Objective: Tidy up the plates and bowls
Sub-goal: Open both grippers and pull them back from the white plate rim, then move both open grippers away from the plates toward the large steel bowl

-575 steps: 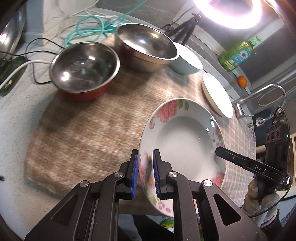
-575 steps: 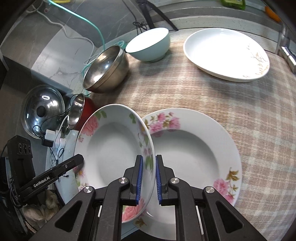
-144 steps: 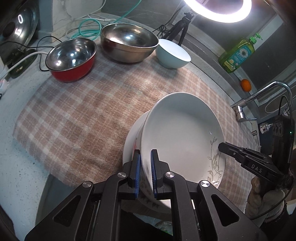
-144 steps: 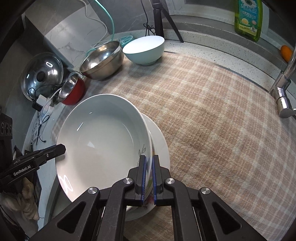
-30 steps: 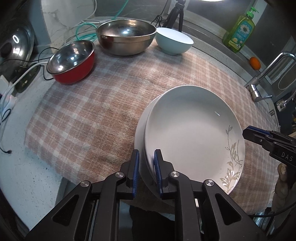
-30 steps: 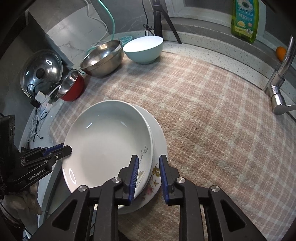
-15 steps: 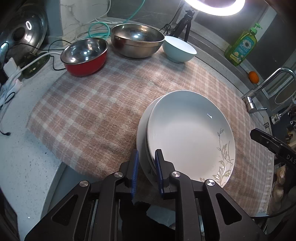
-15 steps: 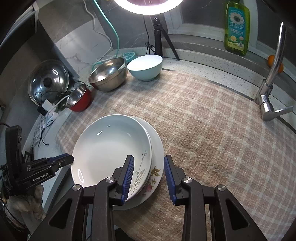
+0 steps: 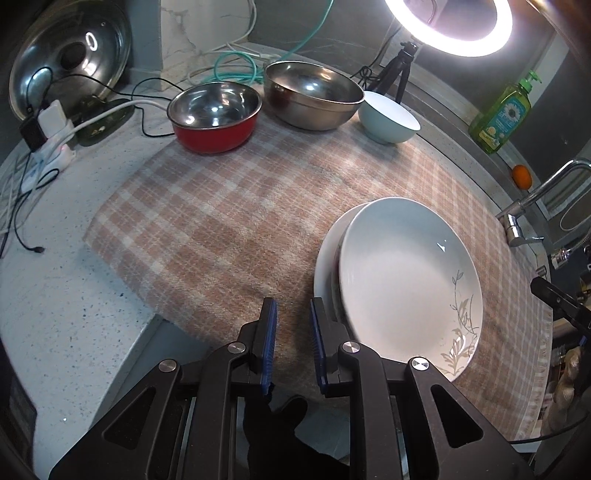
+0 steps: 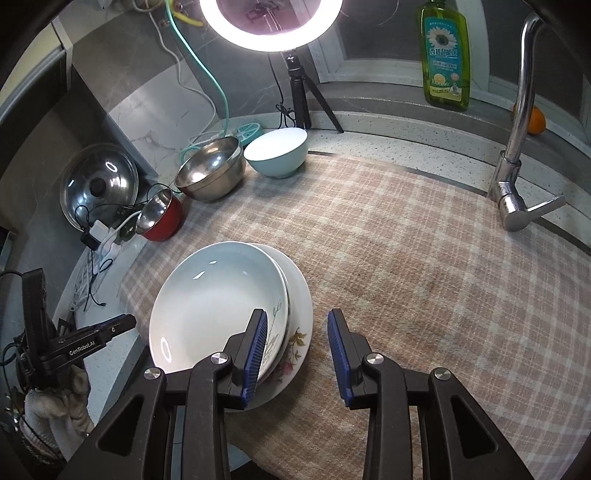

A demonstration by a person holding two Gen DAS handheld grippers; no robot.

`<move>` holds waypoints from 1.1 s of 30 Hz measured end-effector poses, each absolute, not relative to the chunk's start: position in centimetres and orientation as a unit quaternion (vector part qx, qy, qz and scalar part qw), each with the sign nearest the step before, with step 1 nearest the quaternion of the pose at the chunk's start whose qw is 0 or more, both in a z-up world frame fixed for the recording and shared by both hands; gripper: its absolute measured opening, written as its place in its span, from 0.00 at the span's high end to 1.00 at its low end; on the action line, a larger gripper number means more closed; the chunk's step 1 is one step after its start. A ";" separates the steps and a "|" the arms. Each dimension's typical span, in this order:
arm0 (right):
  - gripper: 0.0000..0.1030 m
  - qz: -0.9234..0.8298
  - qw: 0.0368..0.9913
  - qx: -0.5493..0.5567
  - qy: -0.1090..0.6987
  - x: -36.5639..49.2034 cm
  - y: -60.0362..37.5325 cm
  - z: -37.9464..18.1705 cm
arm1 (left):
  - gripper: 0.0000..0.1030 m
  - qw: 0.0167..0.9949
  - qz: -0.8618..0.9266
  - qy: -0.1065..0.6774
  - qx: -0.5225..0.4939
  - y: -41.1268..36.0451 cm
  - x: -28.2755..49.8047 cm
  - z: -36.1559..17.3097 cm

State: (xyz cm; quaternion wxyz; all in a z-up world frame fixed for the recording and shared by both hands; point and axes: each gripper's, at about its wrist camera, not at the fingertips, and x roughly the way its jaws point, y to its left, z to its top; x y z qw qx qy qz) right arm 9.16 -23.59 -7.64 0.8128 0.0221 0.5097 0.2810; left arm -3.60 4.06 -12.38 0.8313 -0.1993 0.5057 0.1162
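Glossy ceramic plates (image 10: 218,295); matt woven plaid cloth (image 10: 424,277); shiny steel bowl (image 9: 314,94).

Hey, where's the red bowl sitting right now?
The red bowl sits at the far left edge of the checked cloth, beside the big steel bowl; in the right wrist view it is at mid-left, just in front of the pot lid.

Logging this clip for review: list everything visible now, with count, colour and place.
plates: stack, top one white with leaf print, near edge of cloth
red bowl: 1, steel inside, far left of cloth
steel bowl: 1, silver, far edge
pale blue bowl: 1, beside steel bowl
plaid cloth: 1, pink-beige, on counter
pot lid: 1, steel, against wall
soap bottle: 1, green, ledge
orange: 1, ledge
faucet: 1, chrome
ring light: 1, on tripod
left gripper: black, blue pads, empty
right gripper: open, empty, jaws just opening
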 end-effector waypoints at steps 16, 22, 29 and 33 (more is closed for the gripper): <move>0.63 0.263 0.815 0.040 0.515 9.3 -26.0 -8.1 | 0.90 0.831 0.094 0.513 -0.193 2.6 -1.9 -13.3; 0.63 0.260 0.814 0.043 0.517 9.5 -26.2 -8.1 | 0.91 0.831 0.103 0.510 -0.199 2.9 -1.9 -13.1; 0.63 0.257 0.815 0.044 0.518 9.6 -26.2 -8.3 | 0.91 0.825 0.083 0.508 -0.235 3.3 -1.9 -12.9; 0.63 0.256 0.813 0.043 0.521 9.7 -26.1 -8.6 | 0.91 0.824 0.077 0.510 -0.236 3.0 -1.7 -12.9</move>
